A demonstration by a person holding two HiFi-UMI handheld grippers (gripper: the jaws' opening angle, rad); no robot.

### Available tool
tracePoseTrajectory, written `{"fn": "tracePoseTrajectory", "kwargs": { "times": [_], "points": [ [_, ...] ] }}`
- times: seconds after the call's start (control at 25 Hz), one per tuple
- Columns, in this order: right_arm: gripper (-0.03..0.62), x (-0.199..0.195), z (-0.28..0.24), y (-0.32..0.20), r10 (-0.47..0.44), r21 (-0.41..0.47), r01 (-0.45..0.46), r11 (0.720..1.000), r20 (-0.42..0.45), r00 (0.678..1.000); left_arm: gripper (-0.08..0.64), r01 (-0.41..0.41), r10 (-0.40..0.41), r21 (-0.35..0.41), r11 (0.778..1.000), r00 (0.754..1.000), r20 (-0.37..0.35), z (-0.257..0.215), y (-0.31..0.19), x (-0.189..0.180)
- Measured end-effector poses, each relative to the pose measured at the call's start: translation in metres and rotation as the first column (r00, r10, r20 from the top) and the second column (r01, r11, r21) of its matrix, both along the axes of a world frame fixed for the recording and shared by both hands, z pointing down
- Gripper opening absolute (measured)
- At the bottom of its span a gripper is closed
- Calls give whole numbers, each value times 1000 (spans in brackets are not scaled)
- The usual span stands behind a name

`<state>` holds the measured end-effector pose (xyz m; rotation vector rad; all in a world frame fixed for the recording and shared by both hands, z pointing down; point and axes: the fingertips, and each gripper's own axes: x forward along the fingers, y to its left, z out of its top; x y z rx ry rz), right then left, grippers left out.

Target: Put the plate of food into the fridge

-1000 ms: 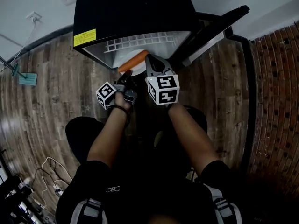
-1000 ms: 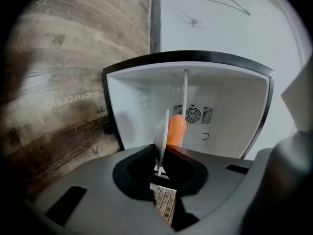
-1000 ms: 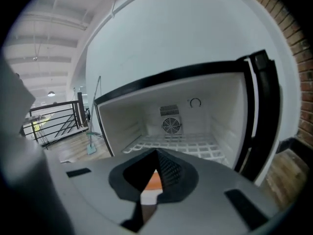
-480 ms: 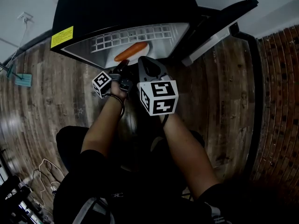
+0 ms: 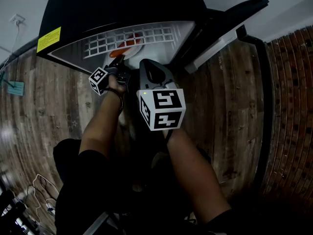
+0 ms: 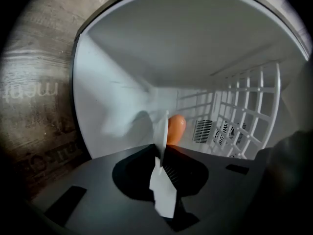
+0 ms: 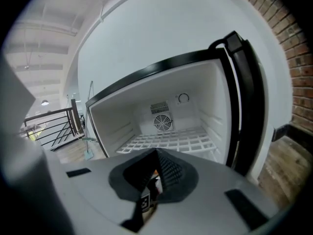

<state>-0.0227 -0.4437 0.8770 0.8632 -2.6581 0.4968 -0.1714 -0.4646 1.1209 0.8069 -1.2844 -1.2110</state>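
A white plate (image 5: 133, 47) carrying an orange carrot-like food (image 5: 119, 52) sits partly inside the open black fridge (image 5: 122, 4), below its white wire shelf (image 5: 146, 35). My left gripper (image 5: 120, 58) is shut on the plate's near rim. In the left gripper view the plate (image 6: 160, 131) appears edge-on between the jaws, with the orange food (image 6: 175, 127) just beyond and the fridge's white inner walls all around. My right gripper (image 5: 145, 62) hangs just right of the left one, in front of the fridge mouth. Its jaws (image 7: 157, 153) are shut with nothing in them.
The fridge door (image 5: 230, 23) stands open to the right. A fan vent (image 7: 162, 122) sits on the back wall above the wire shelf (image 7: 171, 141). The floor is wood planks (image 5: 230, 106), with a brick wall (image 5: 293, 106) at the right. A yellow label (image 5: 48, 39) marks the fridge's top left.
My left gripper has carried the plate forward, from in front of the fridge to under the wire shelf inside. The right gripper has followed slightly and stays outside.
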Motion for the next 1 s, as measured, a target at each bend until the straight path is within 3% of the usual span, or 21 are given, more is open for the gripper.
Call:
{"fn": "tracePoseTrajectory", "kwargs": {
  "times": [0.36,0.48,0.56,0.64,0.72,0.8,0.92,1.0],
  "points": [
    [14,2,1,0,-7,41,8,999,-40,999,49,15,-15,-74,997,1000,3,20,-17,3],
    [13,-1,-1,-1,-12,40,13,999,-30,999,48,5,1,-131,991,999,48,23,-18,-1],
    [14,-5,-3,1,-19,43,20,999,-24,1000,48,-30,54,-182,983,991,123,23,-19,-1],
    [14,-6,-9,2,-25,62,26,998,-14,1000,61,-82,136,-222,972,961,242,20,-22,0],
    [14,-7,-18,4,-33,94,32,995,4,999,93,-125,213,-261,957,915,343,17,-23,2],
    [14,-7,-22,3,-34,105,32,994,18,999,180,-150,275,-313,938,871,407,19,-23,3],
    [14,-7,-22,2,-31,105,29,994,20,999,199,-166,365,-415,894,808,463,23,-22,8],
    [13,-7,-23,2,-34,113,32,993,15,999,222,-165,437,-502,849,754,491,25,-21,10]
  ]
}}
